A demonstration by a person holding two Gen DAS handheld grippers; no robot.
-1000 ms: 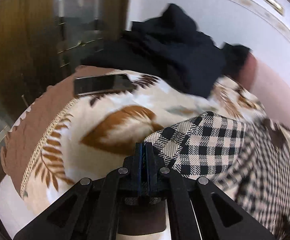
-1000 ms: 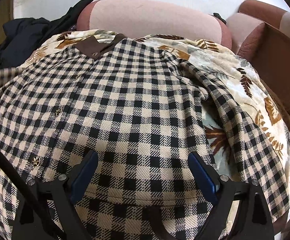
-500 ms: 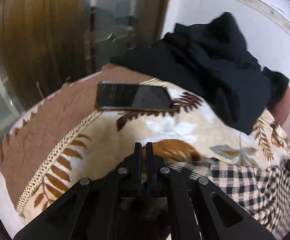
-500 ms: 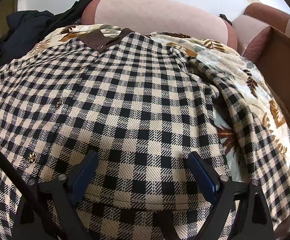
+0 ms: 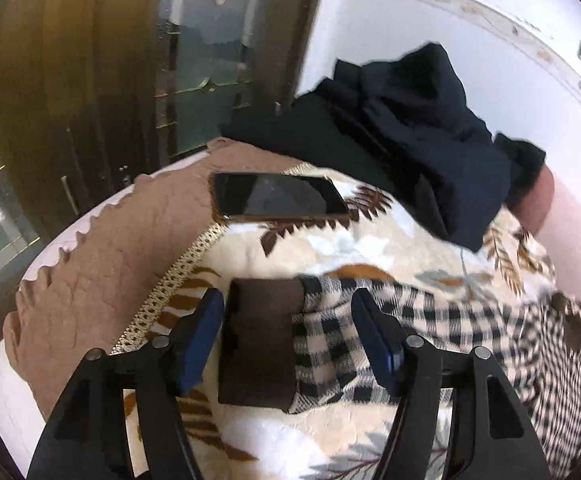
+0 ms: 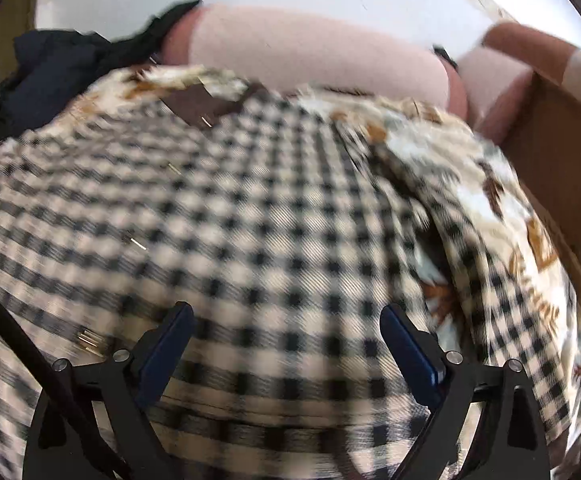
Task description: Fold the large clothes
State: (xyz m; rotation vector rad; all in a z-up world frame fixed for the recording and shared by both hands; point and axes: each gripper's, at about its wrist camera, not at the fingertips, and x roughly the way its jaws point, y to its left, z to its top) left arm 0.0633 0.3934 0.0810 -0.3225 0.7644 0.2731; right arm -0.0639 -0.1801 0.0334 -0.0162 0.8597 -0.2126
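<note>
checked shirt (image 6: 274,216) lies spread across the leaf-print blanket (image 5: 370,248) on a sofa, collar toward the pink backrest (image 6: 310,52). its sleeve is stretched out to the side, brown cuff (image 5: 258,340) flat on the blanket.

left hand-held gripper (image 5: 288,312): jaws opening, cuff sits between the blue pads, but neither pad presses on it. reads as a release after laying the sleeve out. right hand-held gripper (image 6: 286,320): jaws spread wide over the shirt body, nothing pinched. that view is motion-blurred, so i can't tell whether the pads touch the cloth.

judgement: shirt is flattened, no fold made yet.

risks from here:
- phone (image 5: 278,200) lies on the blanket near the cuff, at the brown border. any drag on the blanket or a wide sleeve sweep could knock it off the edge.
- blanket is soft and loose. a low pinch could grab blanket with shirt and lift both.
- left pads are close to the cuff. pulling away before they've fully cleared could snag it and undo the layout.
- dark clothes (image 5: 402,132) are piled at the sofa end, near the sleeve. a fold swung that way could catch them.
- far-side sleeve looks rumpled against the blanket. folding over it as it lies would trap creases.
</note>
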